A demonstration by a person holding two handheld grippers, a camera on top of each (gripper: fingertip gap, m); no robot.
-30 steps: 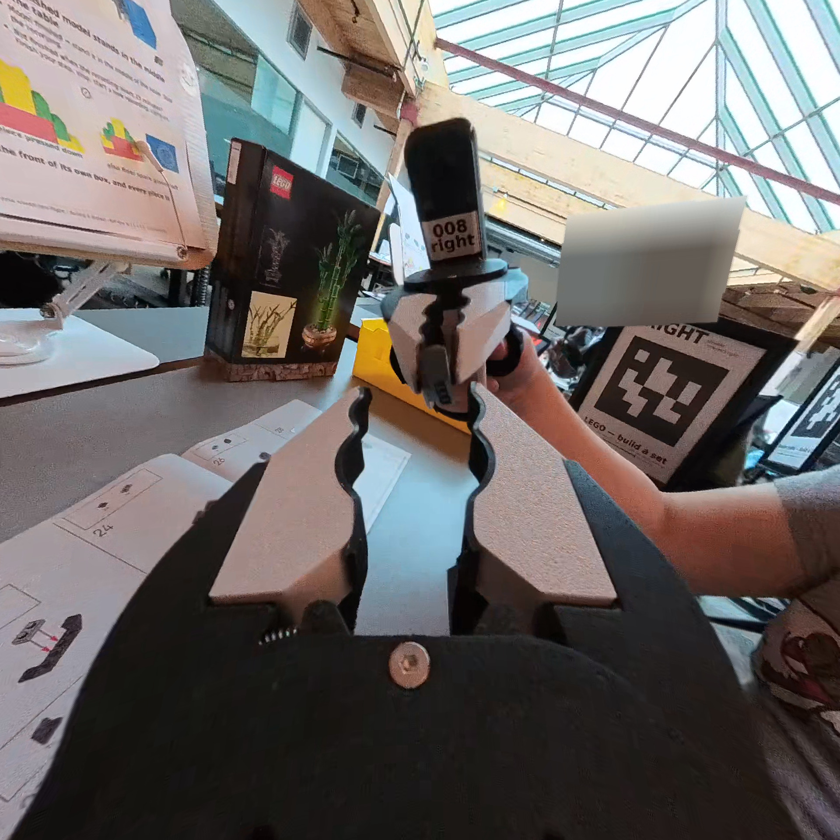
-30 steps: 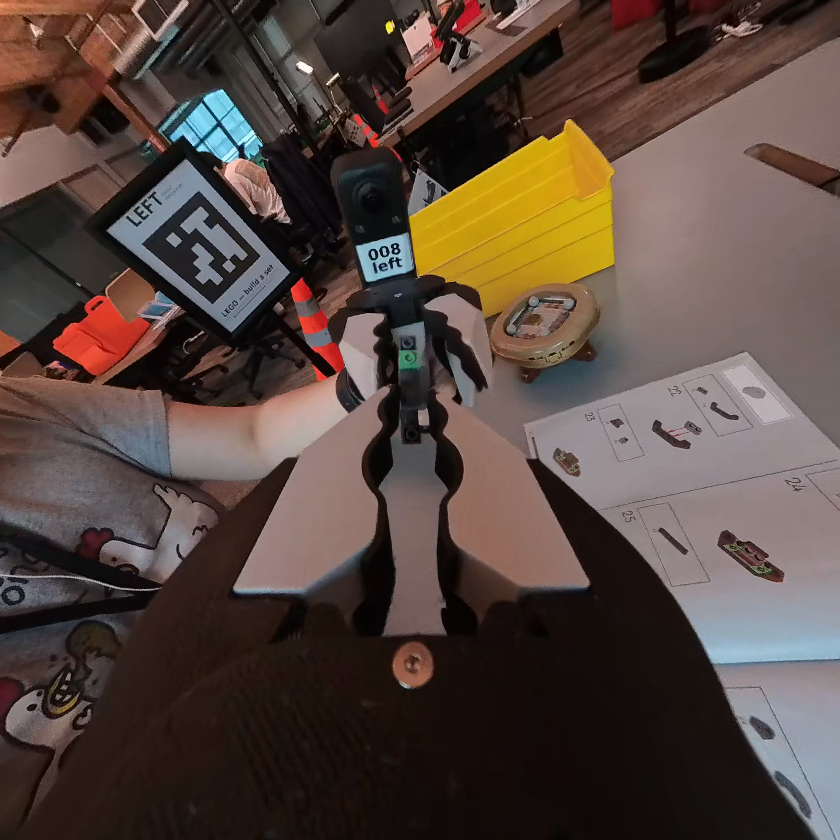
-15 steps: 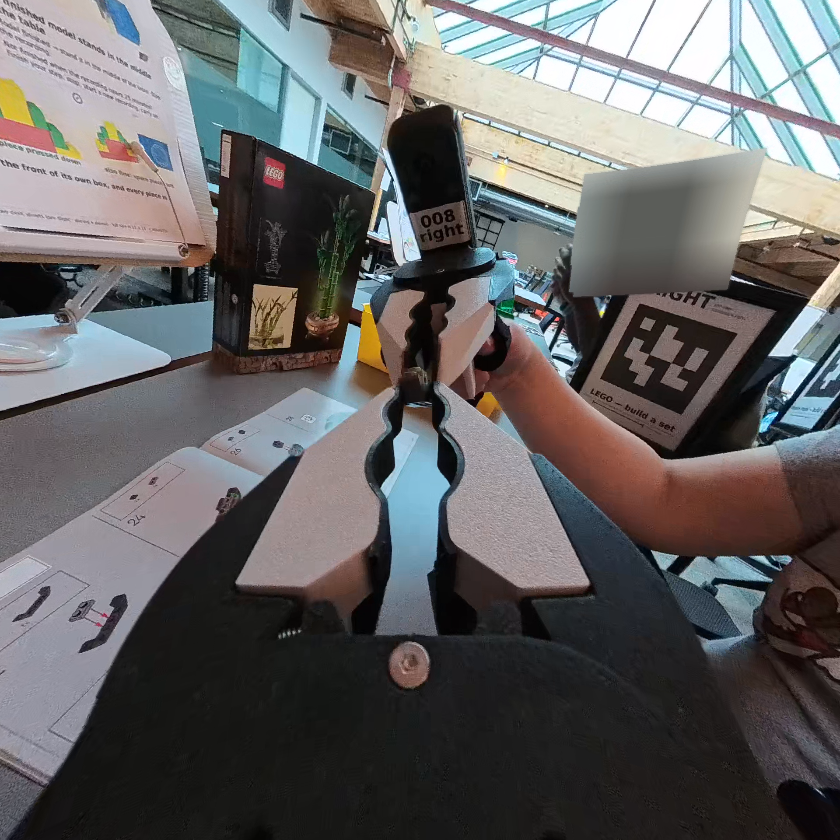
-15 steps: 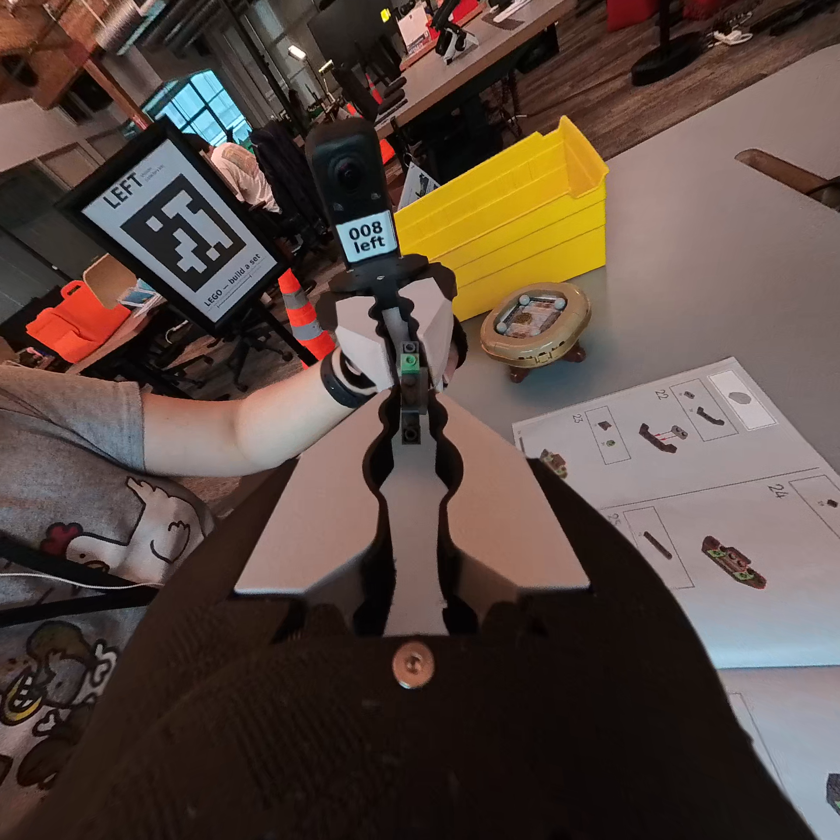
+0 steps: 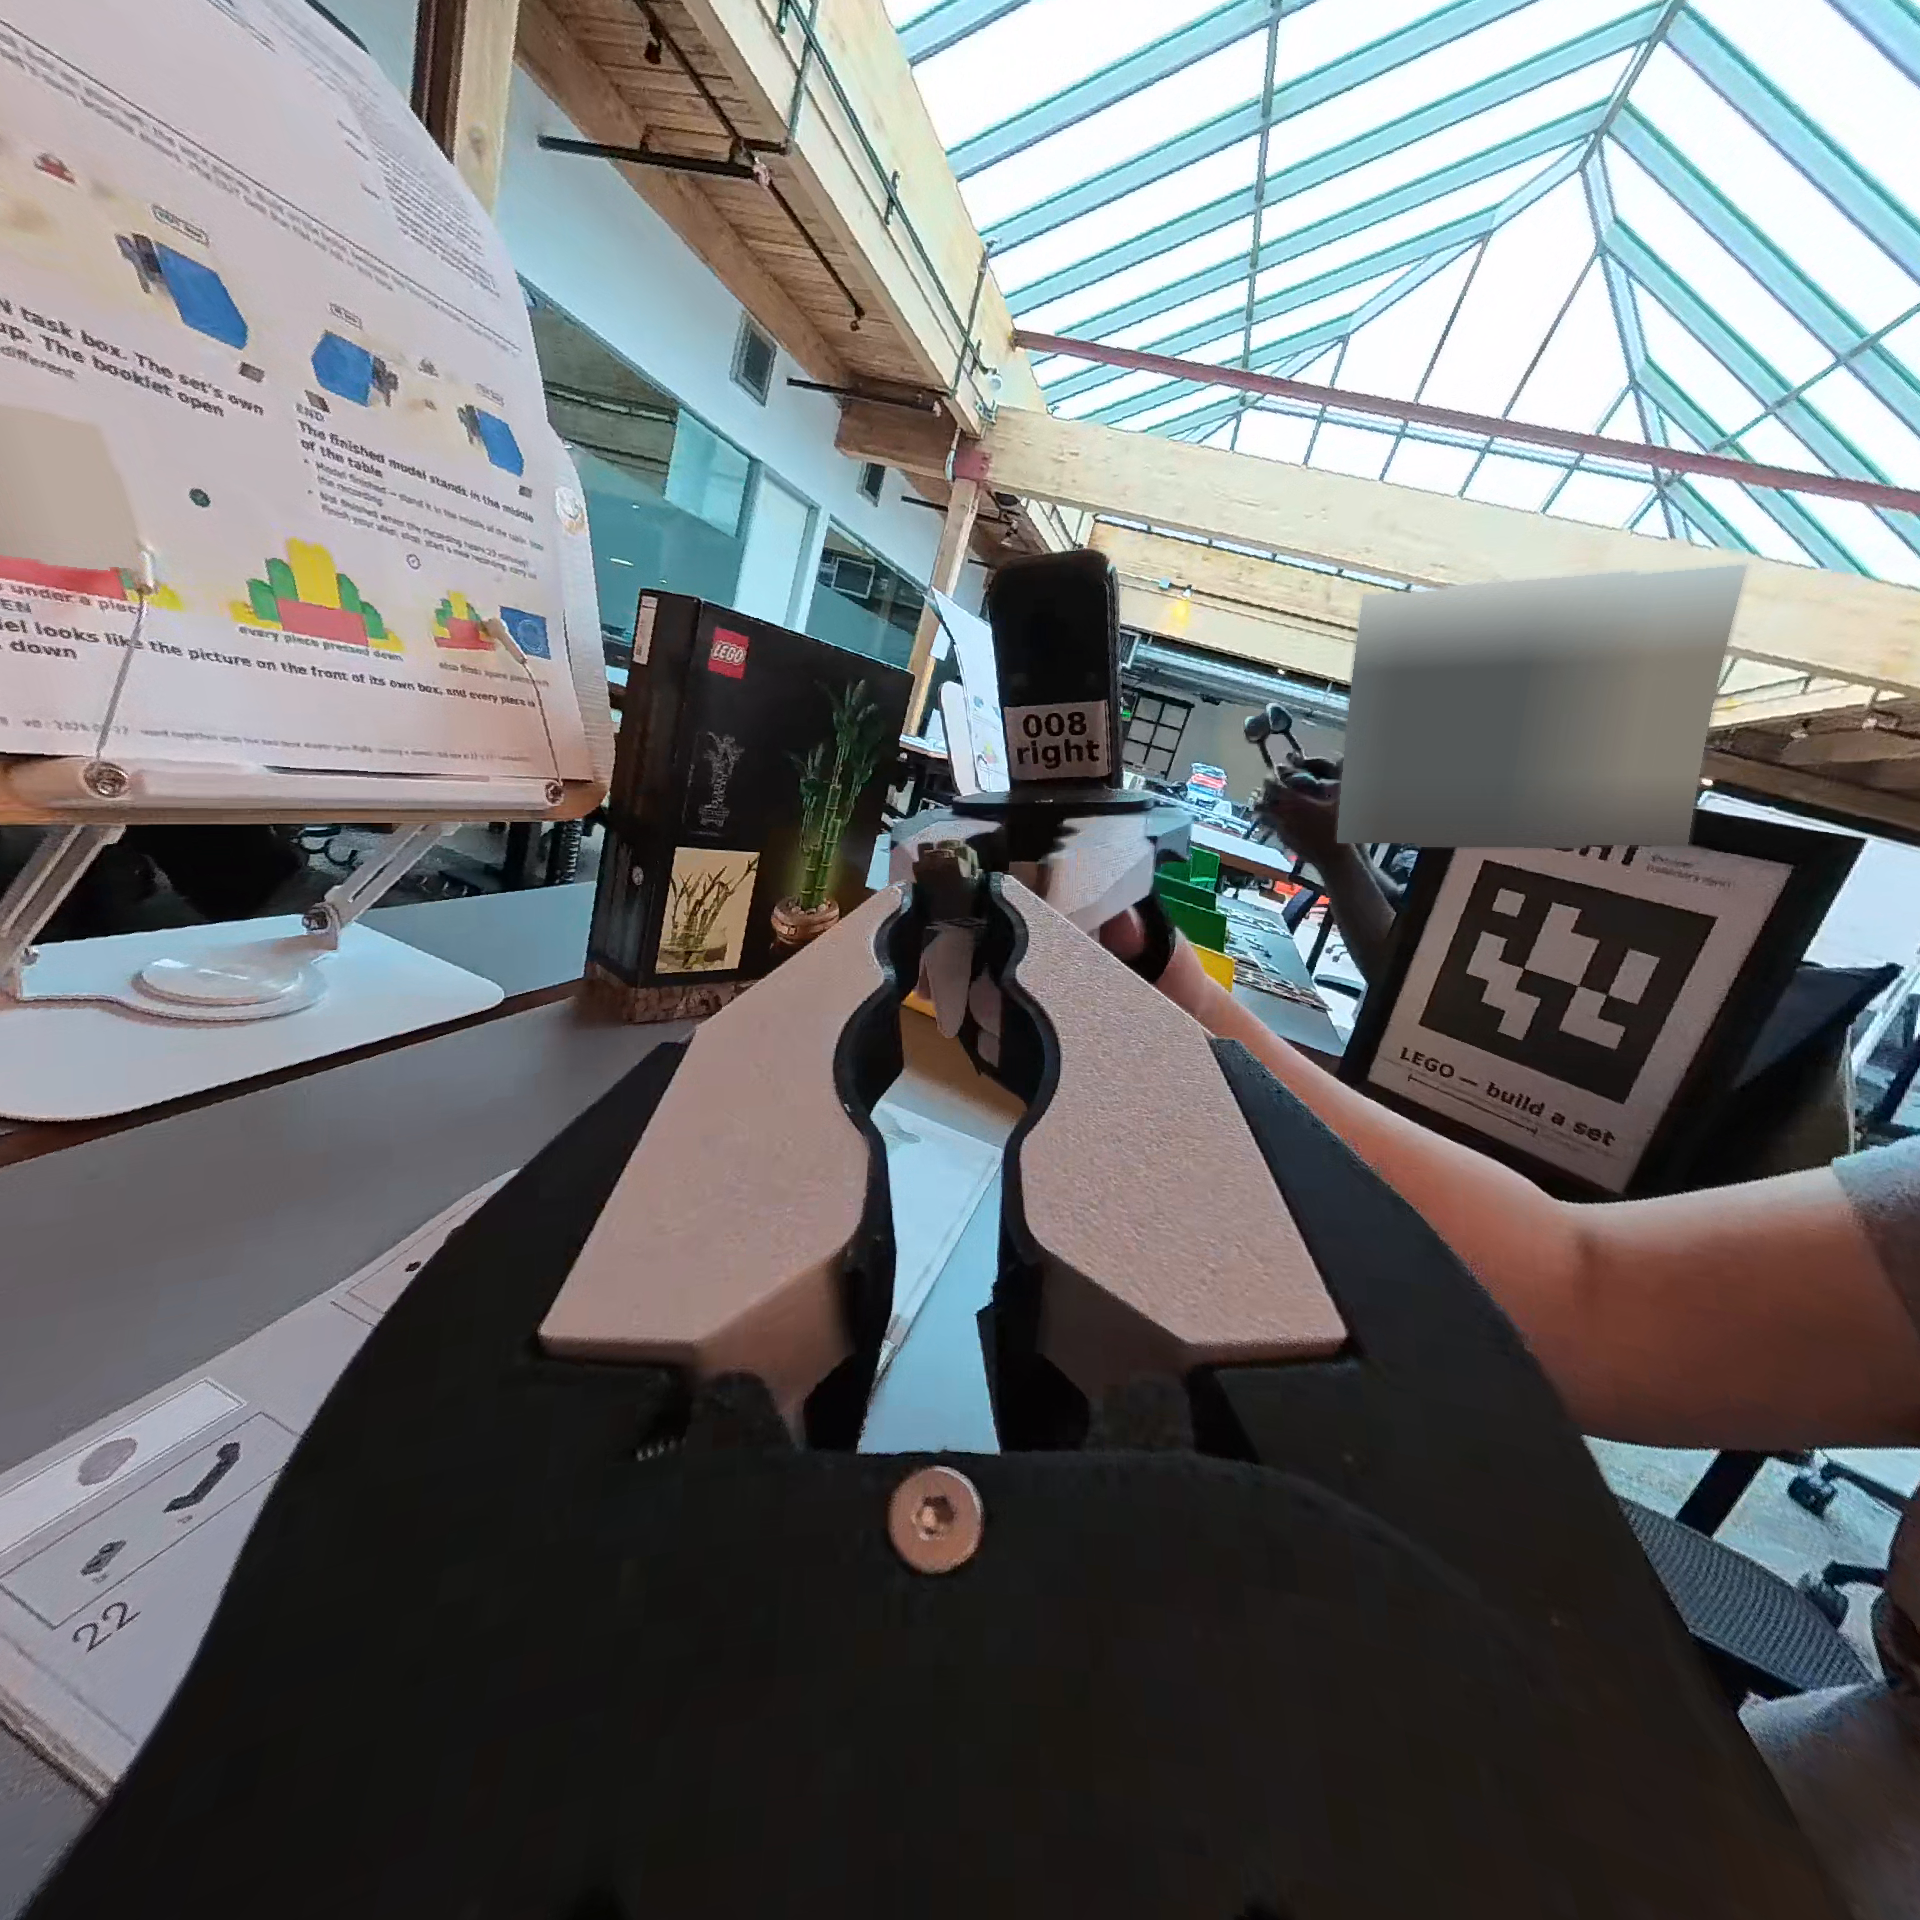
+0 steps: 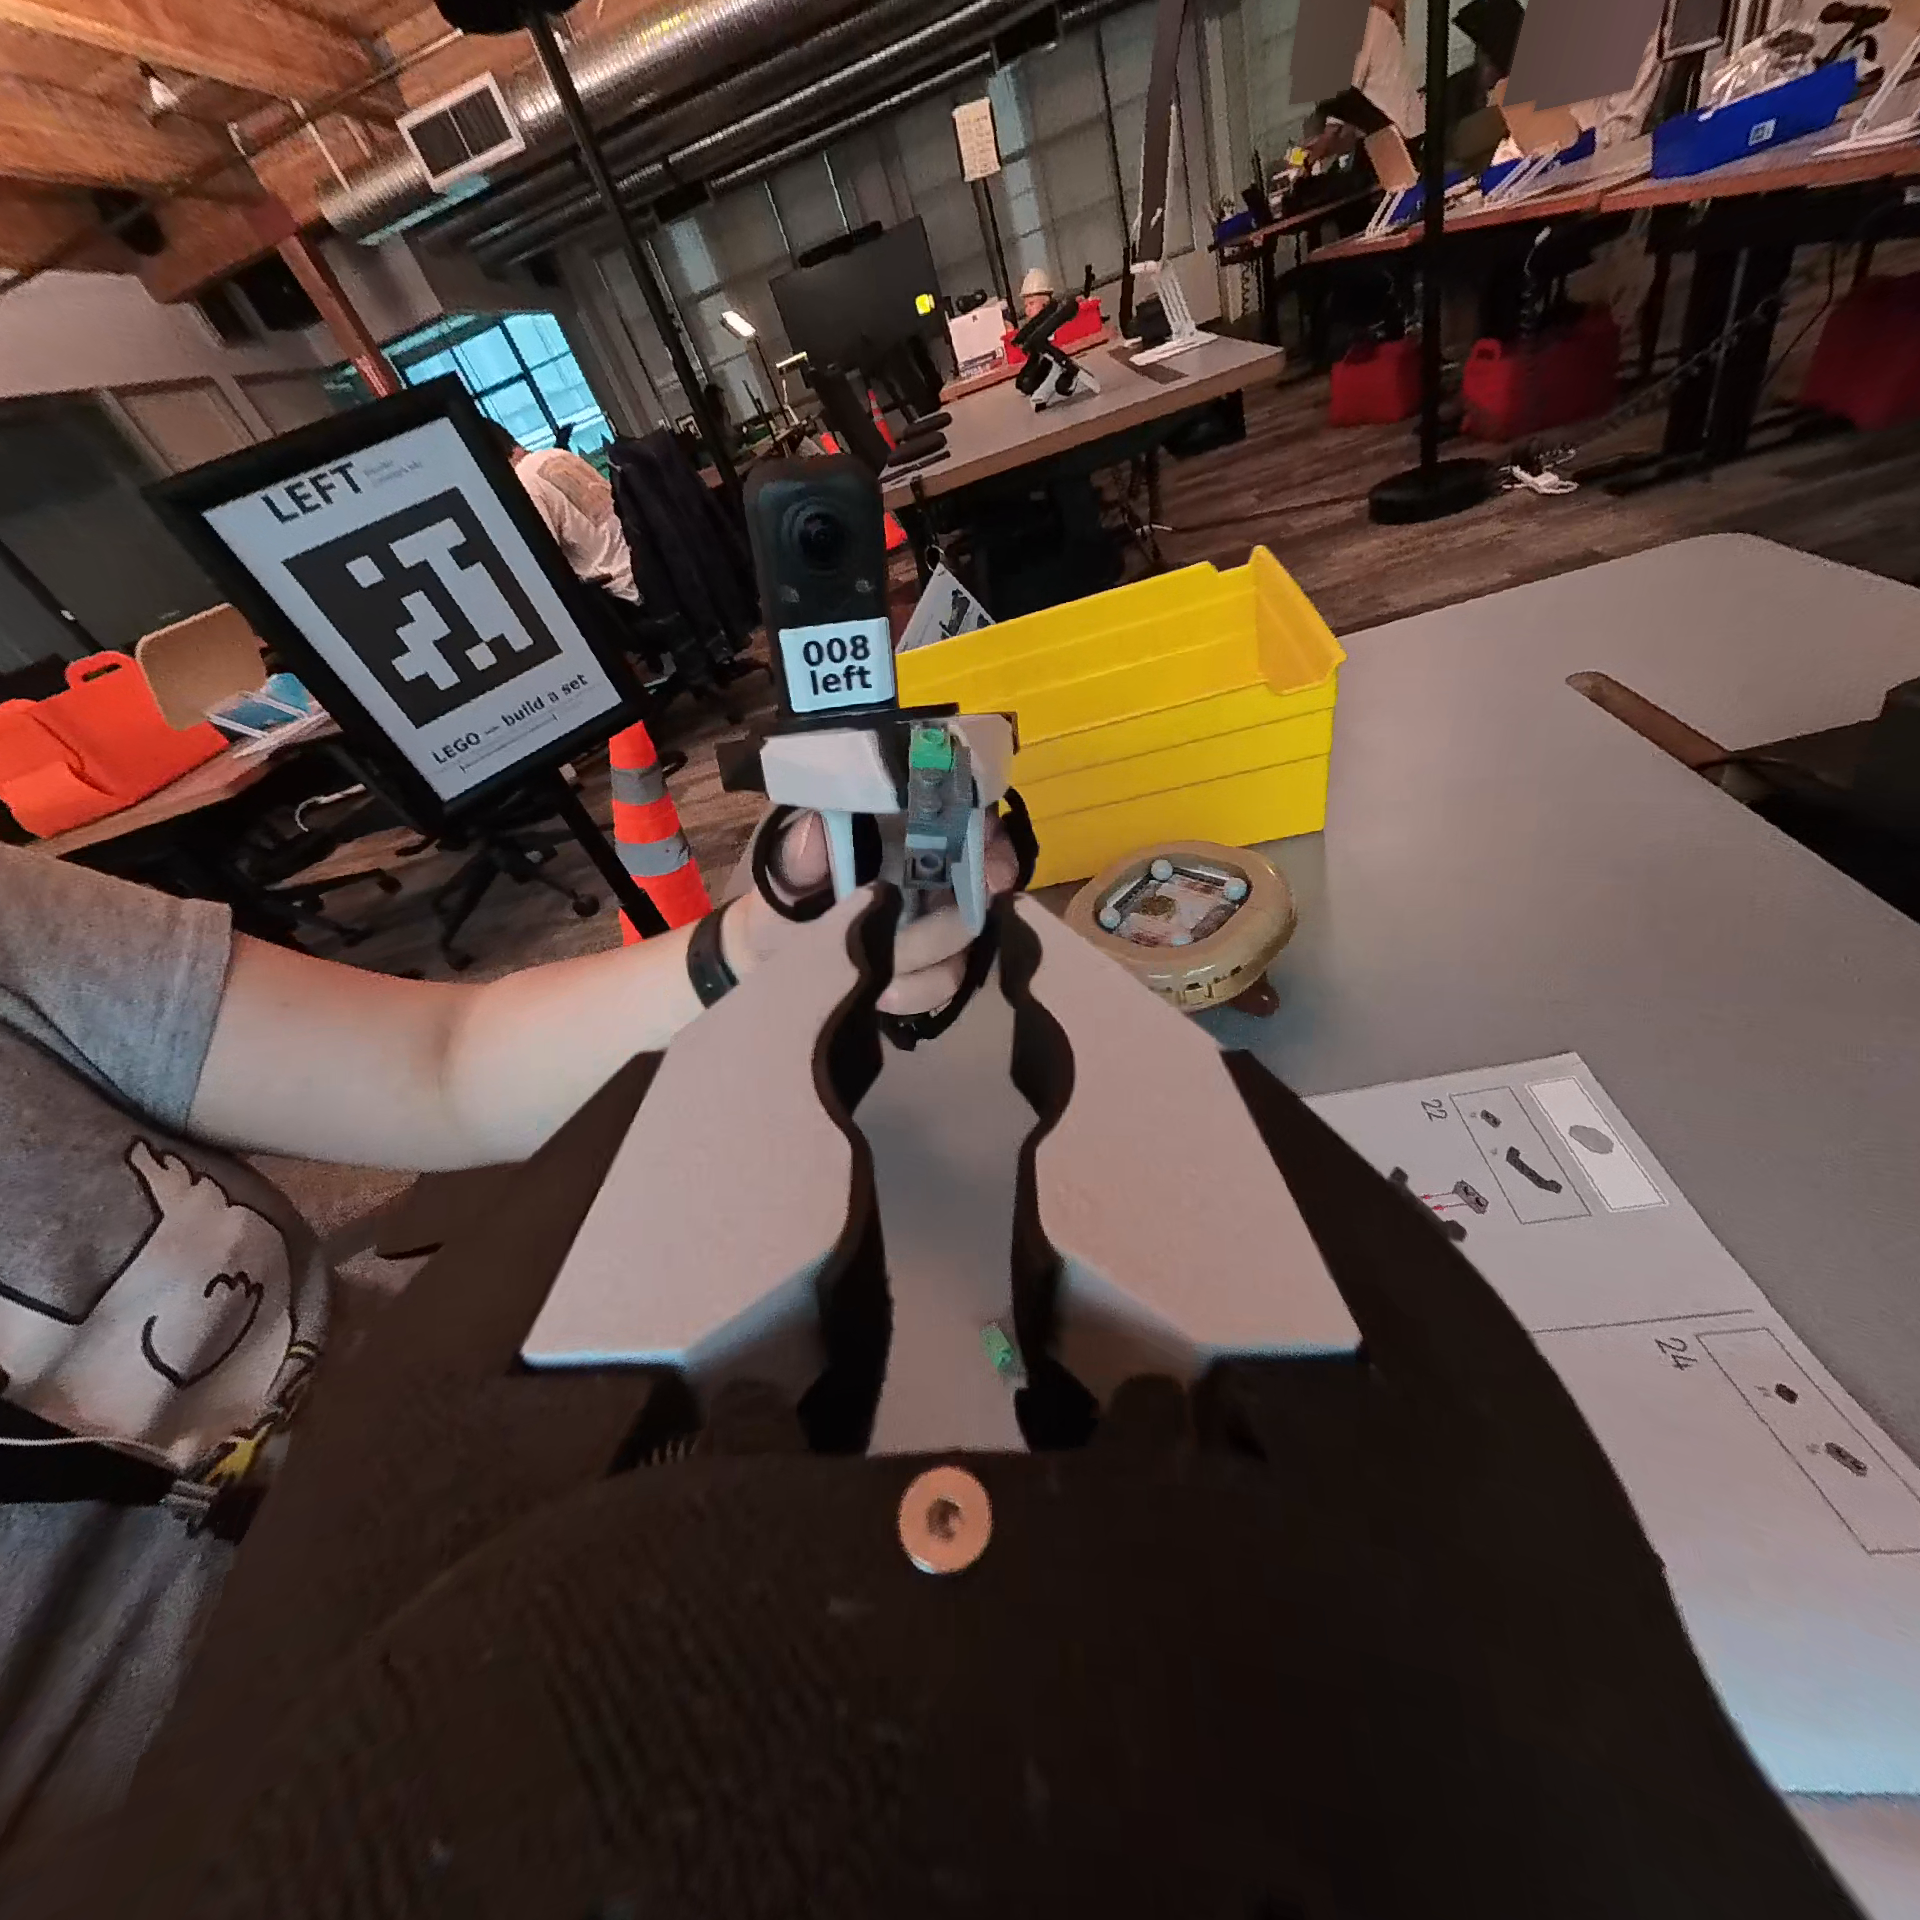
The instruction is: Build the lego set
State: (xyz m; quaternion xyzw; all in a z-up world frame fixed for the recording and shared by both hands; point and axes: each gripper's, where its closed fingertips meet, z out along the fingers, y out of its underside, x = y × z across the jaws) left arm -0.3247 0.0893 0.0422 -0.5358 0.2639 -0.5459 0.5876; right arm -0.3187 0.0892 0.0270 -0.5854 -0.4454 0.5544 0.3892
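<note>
A small grey lego assembly (image 6: 928, 831) with a green stud on top is held upright in the air. My left gripper (image 5: 951, 902) is shut on it, and its top (image 5: 943, 868) shows just past the fingertips. My right gripper (image 6: 945, 904) faces the left one (image 6: 906, 878) from just below. Its jaws stand narrowly apart, and the assembly's lower end is level with the tips, touching neither. In the left wrist view the right gripper (image 5: 961, 1003) shows through the gap between my fingers. A loose green piece (image 6: 997, 1351) lies on the table below.
A round tan lego pot base (image 6: 1179, 920) stands before a yellow bin (image 6: 1143, 707). The open instruction booklet (image 6: 1662, 1351) lies on the grey table (image 6: 1558, 779) and also shows in the left wrist view (image 5: 156, 1507). The set's box (image 5: 748, 810) and a sheet on a stand (image 5: 260, 468) are behind. The grippers are tip to tip, or close to it.
My left gripper closed on the assembly that the right gripper held between its tips. The assembly has since slid up almost out of the right tips. A green piece now shows on the table.
</note>
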